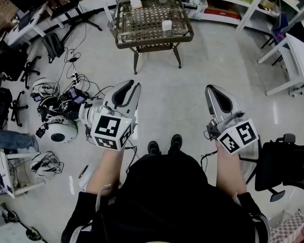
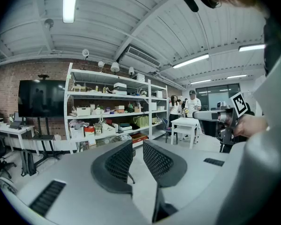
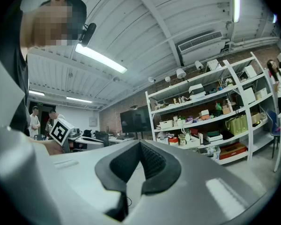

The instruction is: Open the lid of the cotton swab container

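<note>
Floor clutter: cables and round devices [image 1: 58,116] lie at 9 o'clock of the person.
Left gripper [image 1: 127,86]: held out over the floor, tilted slightly down, at about 10 o'clock of the person's shoes [image 1: 164,146].
Left fingers [image 2: 118,164]: a narrow gap between them, nothing in it.
Worktop [image 1: 152,44]: glass-topped wicker table at 12 o'clock, well apart from both grippers.
White container [image 1: 166,25]: stands on the worktop, right of its middle; too small to read its lid.
Right gripper [image 1: 211,88]: held level at about 2 o'clock of the shoes.
Right fingers [image 3: 153,162]: pressed together at the tips, holding nothing.
Office chair [image 1: 282,166]: at 3 o'clock.
</note>
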Motion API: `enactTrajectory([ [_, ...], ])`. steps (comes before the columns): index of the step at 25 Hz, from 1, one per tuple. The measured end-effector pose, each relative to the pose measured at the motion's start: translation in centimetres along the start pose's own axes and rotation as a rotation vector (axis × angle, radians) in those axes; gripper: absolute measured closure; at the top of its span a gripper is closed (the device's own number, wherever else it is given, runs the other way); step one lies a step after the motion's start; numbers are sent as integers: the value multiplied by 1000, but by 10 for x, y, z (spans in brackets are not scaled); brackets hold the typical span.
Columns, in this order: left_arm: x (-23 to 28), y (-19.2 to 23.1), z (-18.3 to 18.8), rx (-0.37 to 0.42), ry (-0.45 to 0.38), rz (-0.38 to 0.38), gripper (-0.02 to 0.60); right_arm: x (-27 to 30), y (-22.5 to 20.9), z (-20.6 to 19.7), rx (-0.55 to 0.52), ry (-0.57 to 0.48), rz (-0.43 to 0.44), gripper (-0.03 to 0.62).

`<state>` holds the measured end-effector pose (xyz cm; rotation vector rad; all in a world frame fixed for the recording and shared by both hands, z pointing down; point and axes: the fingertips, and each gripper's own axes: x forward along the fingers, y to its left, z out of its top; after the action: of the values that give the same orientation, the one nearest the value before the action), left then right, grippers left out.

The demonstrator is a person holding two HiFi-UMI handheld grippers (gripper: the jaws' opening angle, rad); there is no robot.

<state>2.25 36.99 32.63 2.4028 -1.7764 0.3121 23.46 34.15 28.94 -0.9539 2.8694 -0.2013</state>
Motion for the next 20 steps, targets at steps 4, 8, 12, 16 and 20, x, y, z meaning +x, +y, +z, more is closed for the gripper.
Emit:
enactTrajectory([
  [4, -16, 12, 0, -3, -5, -2, 512, 9, 21, 0, 7, -3, -13, 586],
  [8, -24, 15, 3, 2, -12, -11, 517, 16, 34, -1, 1, 3, -19, 586],
  [12, -31, 21, 9, 3, -27, -26, 517, 25, 44, -1, -6, 3, -21, 586],
  [16, -37, 28, 5, 12, -27, -32, 520, 29, 49, -3, -8, 1, -42, 586],
  [20, -41, 37, -3, 5, -16, -32, 522, 37, 54, -7, 13, -8, -42, 586],
])
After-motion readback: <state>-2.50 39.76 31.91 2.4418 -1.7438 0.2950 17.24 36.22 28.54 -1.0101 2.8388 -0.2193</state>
